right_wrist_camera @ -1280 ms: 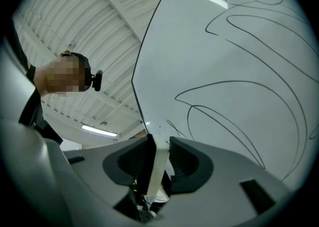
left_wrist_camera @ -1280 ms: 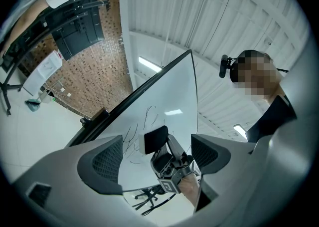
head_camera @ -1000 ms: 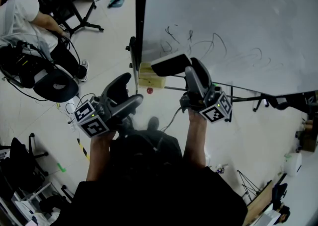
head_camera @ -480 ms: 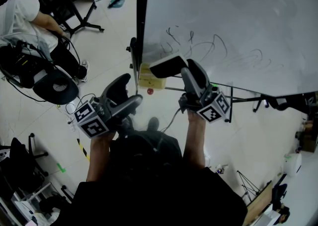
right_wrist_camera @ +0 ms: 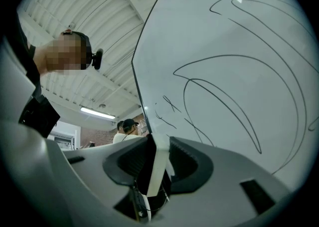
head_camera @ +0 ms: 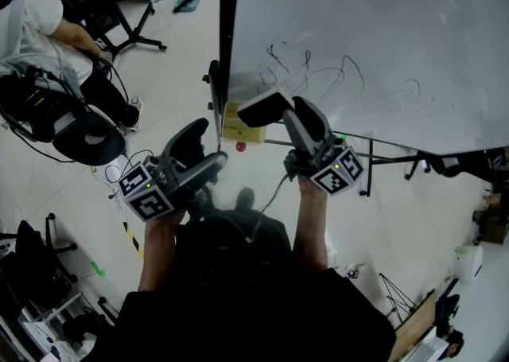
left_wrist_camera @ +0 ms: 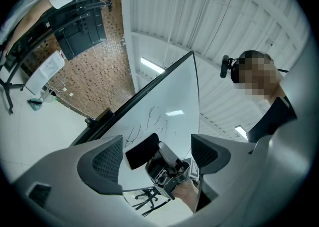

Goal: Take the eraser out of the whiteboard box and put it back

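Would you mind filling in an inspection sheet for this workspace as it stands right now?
Surface: whiteboard, dark scribbles on its lower left part.
Job's things: eraser held in front of the scribbles; yellowish whiteboard box at the board's lower corner, beside the dark frame.
Clutter: small red thing just below the box.
Grippers: right gripper shut on the eraser; left gripper open, nothing between its jaws.
Cables: one cable hangs from the right gripper; dark cables on the floor at left.
Surroundings: seated person in a white top, black chair, pale floor.
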The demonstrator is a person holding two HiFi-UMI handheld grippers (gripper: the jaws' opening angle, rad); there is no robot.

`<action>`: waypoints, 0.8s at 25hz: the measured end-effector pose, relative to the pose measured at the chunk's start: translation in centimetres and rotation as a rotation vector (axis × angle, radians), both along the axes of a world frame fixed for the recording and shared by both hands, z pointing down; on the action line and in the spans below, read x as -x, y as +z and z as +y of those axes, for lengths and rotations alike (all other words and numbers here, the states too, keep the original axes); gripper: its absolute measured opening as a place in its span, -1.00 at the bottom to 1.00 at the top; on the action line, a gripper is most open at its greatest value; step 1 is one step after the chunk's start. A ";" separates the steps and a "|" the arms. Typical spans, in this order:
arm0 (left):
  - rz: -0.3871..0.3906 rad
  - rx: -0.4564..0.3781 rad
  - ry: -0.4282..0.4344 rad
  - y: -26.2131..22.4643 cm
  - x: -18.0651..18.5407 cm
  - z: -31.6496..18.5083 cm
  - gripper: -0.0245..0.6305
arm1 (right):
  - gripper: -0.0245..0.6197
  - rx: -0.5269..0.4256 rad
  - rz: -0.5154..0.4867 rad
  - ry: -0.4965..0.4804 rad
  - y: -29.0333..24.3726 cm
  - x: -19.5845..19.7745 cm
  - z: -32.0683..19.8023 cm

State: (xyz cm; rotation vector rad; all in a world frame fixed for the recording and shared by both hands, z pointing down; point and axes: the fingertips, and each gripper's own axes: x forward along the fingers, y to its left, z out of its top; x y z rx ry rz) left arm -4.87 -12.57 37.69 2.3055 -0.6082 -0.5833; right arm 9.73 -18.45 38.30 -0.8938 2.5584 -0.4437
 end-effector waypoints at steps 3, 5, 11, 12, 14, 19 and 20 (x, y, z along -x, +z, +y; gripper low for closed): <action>0.002 0.001 -0.002 0.0 0.1 0.1 0.38 | -0.44 0.001 0.020 -0.002 0.2 0.2 0.1; 0.003 0.003 -0.004 0.0 0.1 0.1 0.38 | -0.44 0.000 0.037 -0.004 0.5 0.4 0.1; 0.005 0.008 -0.003 0.1 0.2 0.1 0.38 | -0.44 -0.005 0.092 -0.007 1.1 1.0 0.1; 0.005 0.009 -0.003 0.1 0.1 0.1 0.38 | -0.44 -0.006 0.106 -0.008 1.3 1.1 0.0; 0.004 0.011 -0.002 0.2 0.1 0.1 0.38 | -0.44 -0.006 0.129 -0.009 1.6 1.3 0.0; 0.004 0.014 0.001 0.3 0.0 0.0 0.38 | -0.44 0.005 0.168 -0.015 2.7 1.7 -0.2; 0.003 0.014 0.001 0.3 0.0 0.0 0.37 | -0.44 0.008 0.176 -0.017 2.9 1.8 -0.3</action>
